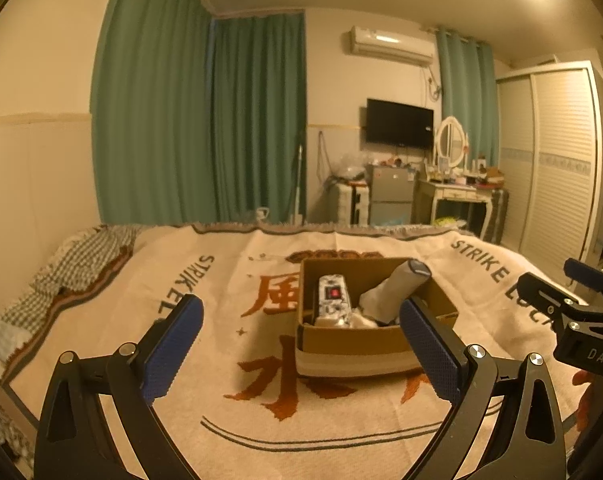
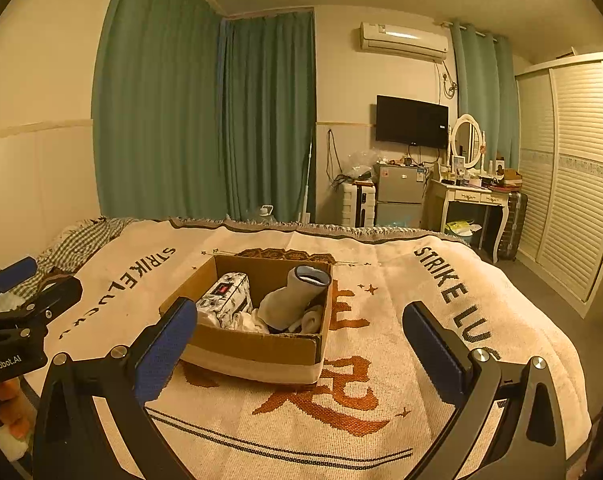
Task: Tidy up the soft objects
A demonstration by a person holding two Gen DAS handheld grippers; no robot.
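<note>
Resting in the cardboard box (image 2: pixel 257 344) on the bed, the soft things look already gathered: a grey rolled sock (image 2: pixel 291 300) leans against the right wall with its open cuff up, white socks (image 2: pixel 307 318) lie bunched at its foot, and a patterned pouch (image 2: pixel 225 300) lies along the left side. The box keeps them together in the middle of the printed blanket (image 2: pixel 381 360), which otherwise shows no loose items in these views.

You hold both tools back from the box, near the bed's edge. Your left hand-held gripper (image 1: pixel 301 344) is spread wide and carries nothing; your right hand-held gripper (image 2: pixel 299 348) is likewise spread and empty. Judging from this, the sorting seems close to finished, and you stand off so as not to nudge the box.
</note>
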